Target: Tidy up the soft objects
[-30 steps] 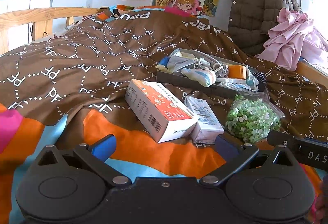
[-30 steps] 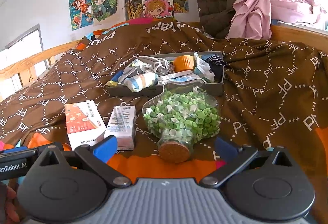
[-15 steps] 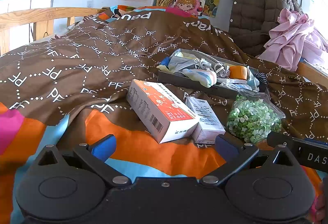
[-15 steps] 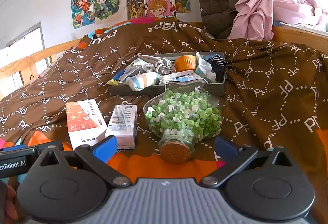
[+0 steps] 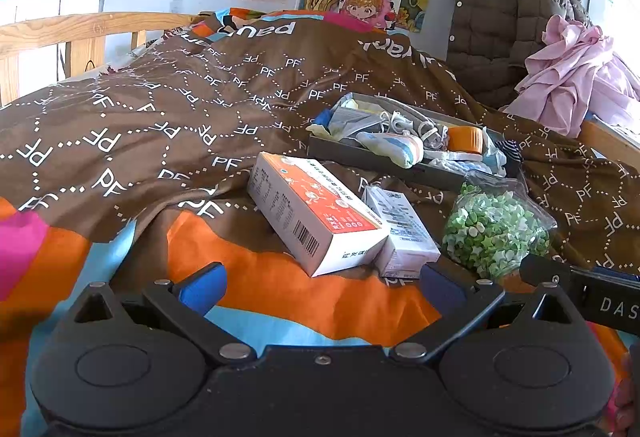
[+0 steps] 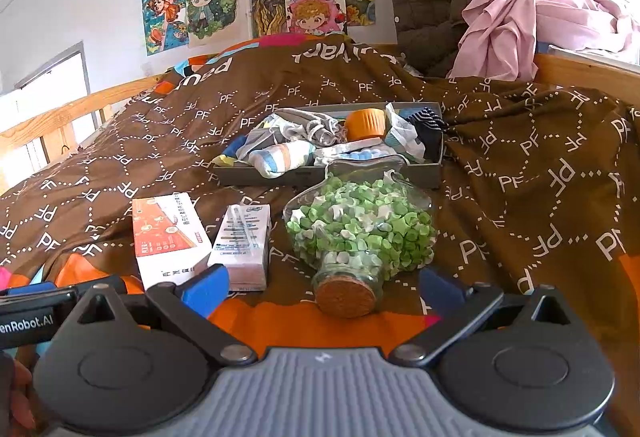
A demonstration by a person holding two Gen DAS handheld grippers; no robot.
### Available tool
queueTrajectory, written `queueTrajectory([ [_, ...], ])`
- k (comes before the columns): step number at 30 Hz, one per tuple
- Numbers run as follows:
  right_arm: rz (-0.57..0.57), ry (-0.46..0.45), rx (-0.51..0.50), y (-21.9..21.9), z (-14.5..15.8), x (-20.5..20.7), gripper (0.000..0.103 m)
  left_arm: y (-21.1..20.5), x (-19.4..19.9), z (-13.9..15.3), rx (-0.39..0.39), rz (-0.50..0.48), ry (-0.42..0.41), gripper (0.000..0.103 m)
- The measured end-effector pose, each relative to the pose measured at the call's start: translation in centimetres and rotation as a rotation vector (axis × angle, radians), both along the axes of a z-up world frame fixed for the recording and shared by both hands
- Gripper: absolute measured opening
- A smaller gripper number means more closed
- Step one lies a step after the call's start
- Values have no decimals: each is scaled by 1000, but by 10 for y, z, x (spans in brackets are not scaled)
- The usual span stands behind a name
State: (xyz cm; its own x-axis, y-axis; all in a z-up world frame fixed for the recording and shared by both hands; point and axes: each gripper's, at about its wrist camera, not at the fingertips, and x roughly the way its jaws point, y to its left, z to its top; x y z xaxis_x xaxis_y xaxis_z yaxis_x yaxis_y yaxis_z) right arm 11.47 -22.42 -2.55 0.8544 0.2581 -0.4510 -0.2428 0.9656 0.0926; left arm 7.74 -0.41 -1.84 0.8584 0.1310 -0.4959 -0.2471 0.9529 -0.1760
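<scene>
- While both tools hover low over the bed, neither holds anything: the left gripper point(image 5: 320, 287) has its jaws spread wide over the orange stripe of the bedspread point(image 5: 160, 125), and the right gripper point(image 6: 322, 287) is equally agape, nothing between the pads.
- Leftmost, the orange-and-white carton point(image 5: 316, 213) lies tilted on a fold, touching the smaller white carton point(image 5: 400, 233). Risk: a reach past them toward the tray could knock either one, since they lie between the left tool and the tray.
- Centre, the glass bottle of green paper stars point(image 6: 360, 233) lies on its side, its cork point(image 6: 346, 295) pointing at the right tool and just ahead of it. Risk: a forward push would likely roll it on the soft bedding; glass is slippery for the pads, and a bump on the cork might loosen it.
- Behind it, the grey tray point(image 6: 434, 167) holds the soft things: rolled socks point(image 6: 280, 157), crumpled cloth, plus an orange cap point(image 6: 366, 123). One sock overhangs the near wall. Risk: a pull on a single piece may drag tangled neighbours out, or shift the light tray on the uneven spread.
- Far right, the pink garment point(image 6: 520, 17) heaps near the bed rail, well apart from the tray; if meant for sorting, loose folds could slip from a shallow pinch.
</scene>
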Motion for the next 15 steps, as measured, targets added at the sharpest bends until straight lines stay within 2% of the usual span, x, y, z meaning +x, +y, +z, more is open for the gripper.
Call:
queueTrajectory([
  [15,6,2,-1,0,0,1,103,0,0,-1,0,0,-1,102],
])
